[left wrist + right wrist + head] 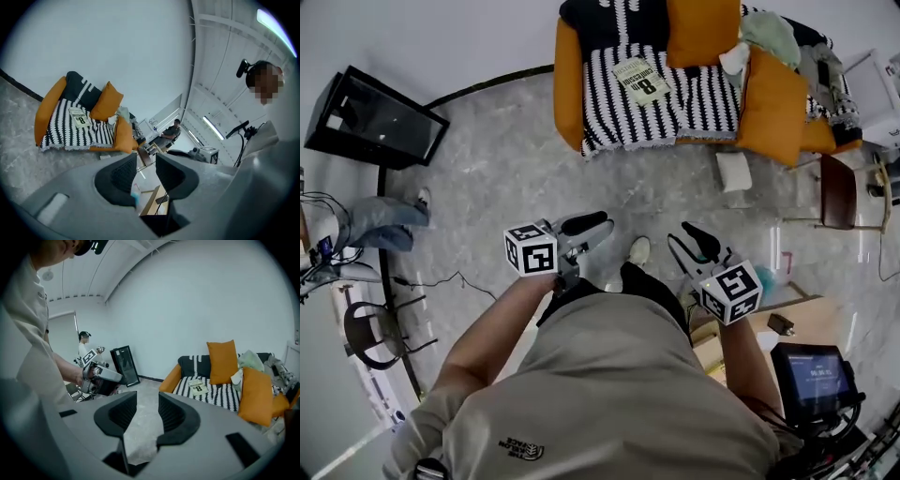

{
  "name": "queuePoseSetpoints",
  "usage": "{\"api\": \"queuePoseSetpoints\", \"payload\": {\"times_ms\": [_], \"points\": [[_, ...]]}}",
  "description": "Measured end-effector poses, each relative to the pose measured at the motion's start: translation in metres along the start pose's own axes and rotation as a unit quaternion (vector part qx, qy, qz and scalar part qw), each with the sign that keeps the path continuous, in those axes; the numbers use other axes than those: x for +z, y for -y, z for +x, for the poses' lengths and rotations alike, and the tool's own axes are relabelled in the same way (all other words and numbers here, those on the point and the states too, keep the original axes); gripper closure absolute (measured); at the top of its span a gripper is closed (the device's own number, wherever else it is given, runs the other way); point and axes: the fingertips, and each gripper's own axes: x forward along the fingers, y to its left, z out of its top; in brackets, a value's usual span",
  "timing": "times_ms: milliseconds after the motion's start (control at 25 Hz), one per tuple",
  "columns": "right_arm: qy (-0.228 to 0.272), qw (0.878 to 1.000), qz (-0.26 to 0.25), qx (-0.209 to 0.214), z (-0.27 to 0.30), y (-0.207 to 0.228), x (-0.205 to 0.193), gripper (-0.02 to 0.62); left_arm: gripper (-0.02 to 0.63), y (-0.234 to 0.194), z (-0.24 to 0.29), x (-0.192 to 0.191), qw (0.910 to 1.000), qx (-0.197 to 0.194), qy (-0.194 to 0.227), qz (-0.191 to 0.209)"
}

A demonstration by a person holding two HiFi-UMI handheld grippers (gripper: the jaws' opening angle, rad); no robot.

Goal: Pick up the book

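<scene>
One book point(645, 80) laid flat on striped sofa point(568, 84) seat, near orange cushions point(703, 28). Two claws held above floor: left claw point(598, 228), right claw point(694, 236), both parted, nothing gripped.

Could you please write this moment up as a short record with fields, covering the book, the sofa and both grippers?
book: lies flat, cover up, on the sofa seat; nothing touches it
sofa: orange, with a black-and-white striped throw and orange cushions
left gripper: jaws apart, nothing between them
right gripper: jaws apart, nothing between them
position: both grippers held in front of the person over the grey floor, well short of the sofa
task state: book not yet picked up
</scene>
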Motion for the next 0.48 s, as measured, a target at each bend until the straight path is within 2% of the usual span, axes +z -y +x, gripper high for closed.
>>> {"api": "queuePoseSetpoints", "payload": {"times_ms": [80,160,480], "points": [[0.004,1.0,0.011,-0.003,-0.007,0.042,0.003,0.445,0.494,-0.009,0.039,0.019,0.9998,0.004,0.006,-0.016],[0.01,1.0,0.021,-0.007,-0.01,0.065,0.007,0.445,0.494,-0.02,0.063,0.033,0.9994,0.007,0.006,-0.033],[0.008,0.998,0.051,-0.034,-0.009,0.091,0.007,0.443,0.486,-0.083,0.103,0.07,0.9954,0.011,0.005,-0.095]]}}
